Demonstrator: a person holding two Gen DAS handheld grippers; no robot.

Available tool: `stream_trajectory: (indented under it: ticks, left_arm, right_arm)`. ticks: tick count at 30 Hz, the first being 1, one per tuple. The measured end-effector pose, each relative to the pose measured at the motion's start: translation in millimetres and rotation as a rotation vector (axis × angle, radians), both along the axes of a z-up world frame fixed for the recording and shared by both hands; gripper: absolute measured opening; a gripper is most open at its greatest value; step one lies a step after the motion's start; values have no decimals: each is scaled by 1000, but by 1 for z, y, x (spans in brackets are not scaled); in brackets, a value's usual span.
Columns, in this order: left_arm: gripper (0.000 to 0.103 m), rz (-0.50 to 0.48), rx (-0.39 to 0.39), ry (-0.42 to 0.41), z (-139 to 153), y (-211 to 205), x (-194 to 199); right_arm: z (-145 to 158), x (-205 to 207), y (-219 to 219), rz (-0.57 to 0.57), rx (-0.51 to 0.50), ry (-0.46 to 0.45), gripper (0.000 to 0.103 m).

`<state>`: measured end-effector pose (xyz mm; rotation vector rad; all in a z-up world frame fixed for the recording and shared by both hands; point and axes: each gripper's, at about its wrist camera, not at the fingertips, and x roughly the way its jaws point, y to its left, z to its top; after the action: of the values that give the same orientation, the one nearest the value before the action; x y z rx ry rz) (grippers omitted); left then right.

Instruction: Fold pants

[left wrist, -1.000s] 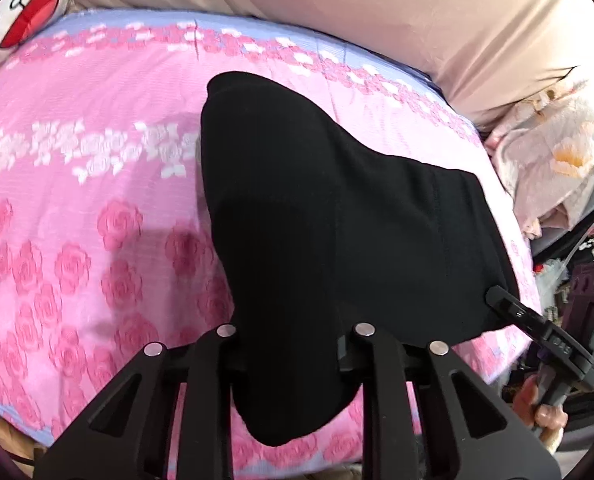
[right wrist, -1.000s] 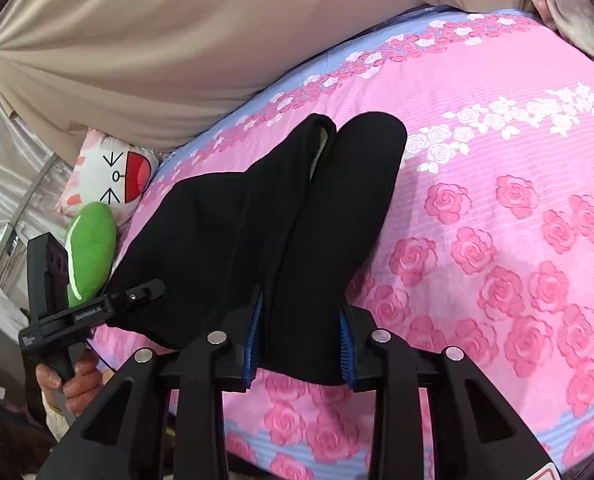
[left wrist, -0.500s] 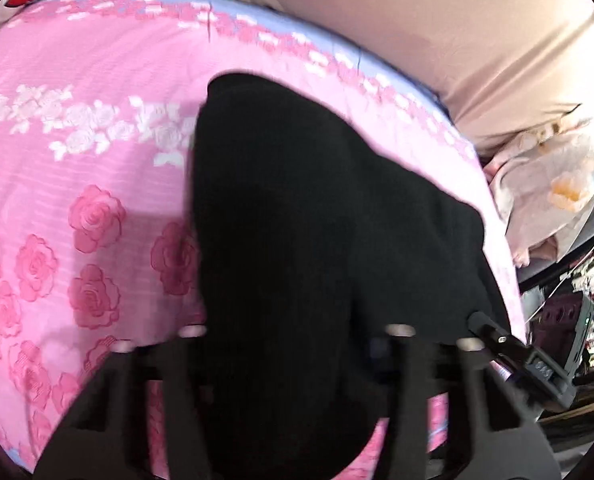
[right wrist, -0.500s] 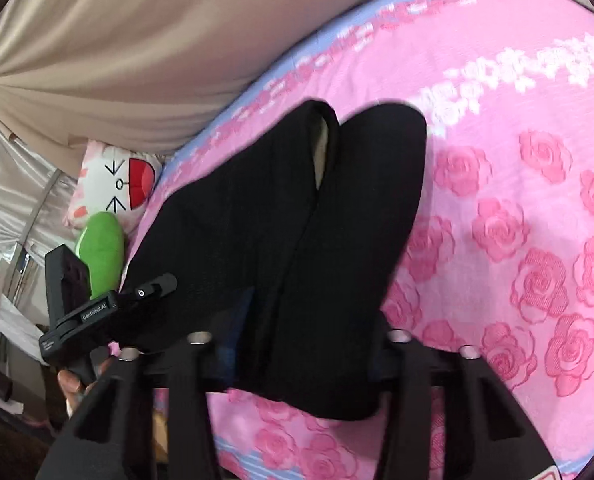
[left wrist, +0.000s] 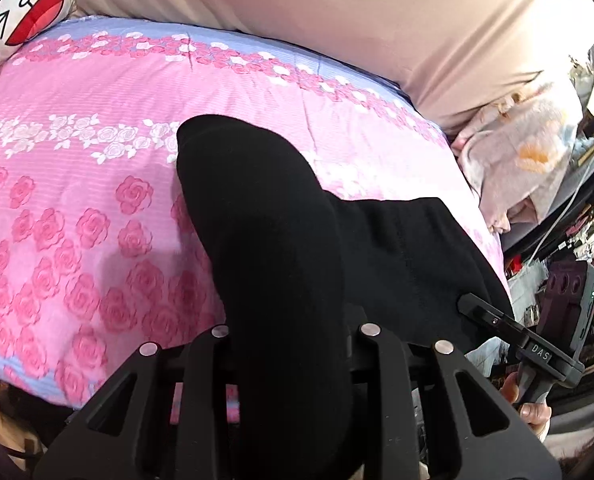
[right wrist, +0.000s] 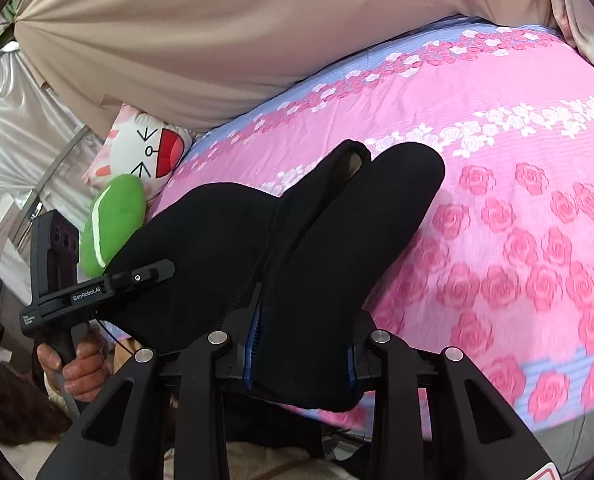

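Pink rose-print bedspread [left wrist: 77,184] under beige drape [right wrist: 217,40]. Black pants [right wrist: 329,248] lying from near edge toward bed middle, near end raised off the sheet. Left gripper [left wrist: 289,344] clamped on one bunched fold, jaws just closing further; right gripper [right wrist: 301,344] clamped on the other, also closing.

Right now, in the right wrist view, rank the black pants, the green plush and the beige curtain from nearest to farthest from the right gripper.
1. black pants, clamped in the right gripper.
2. green plush, up left, at the bed's edge.
3. beige curtain, behind the bed along the top.
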<state>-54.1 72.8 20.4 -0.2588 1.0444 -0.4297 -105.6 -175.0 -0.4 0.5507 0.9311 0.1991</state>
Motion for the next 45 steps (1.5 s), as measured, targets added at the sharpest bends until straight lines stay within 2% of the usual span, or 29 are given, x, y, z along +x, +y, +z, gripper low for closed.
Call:
stream_trajectory:
  ticks: [6, 15, 24, 29, 34, 37, 40, 41, 44, 45]
  left_arm:
    - [25, -35, -2, -67, 29, -1, -19]
    - [25, -49, -17, -267, 97, -2, -14]
    - [26, -22, 13, -499, 168, -7, 24]
    - [26, 5, 19, -579, 188, -11, 65]
    - [27, 30, 22, -604, 179, -19, 134]
    - [27, 38, 30, -623, 161, -26, 177]
    - [28, 32, 66, -610, 128, -37, 228]
    - [28, 33, 72, -600, 118, -39, 241]
    - [28, 33, 100, -529, 62, -46, 292]
    - [28, 31, 105, -480, 35, -47, 312]
  right_arm:
    - [27, -17, 11, 19, -16, -52, 30]
    - [89, -9, 12, 14, -62, -227, 30]
    - [165, 53, 8, 30, -159, -446, 30]
    - [183, 101, -3, 21, -176, -517, 30]
    - [177, 161, -22, -12, -152, -557, 30]
    - [158, 200, -37, -35, -132, -554, 30]
    - [126, 243, -51, -57, -127, -528, 30]
    - [106, 263, -58, -69, -119, -501, 30]
    - [55, 304, -73, -91, -98, -412, 32]
    - [35, 317, -79, -98, -91, -368, 32]
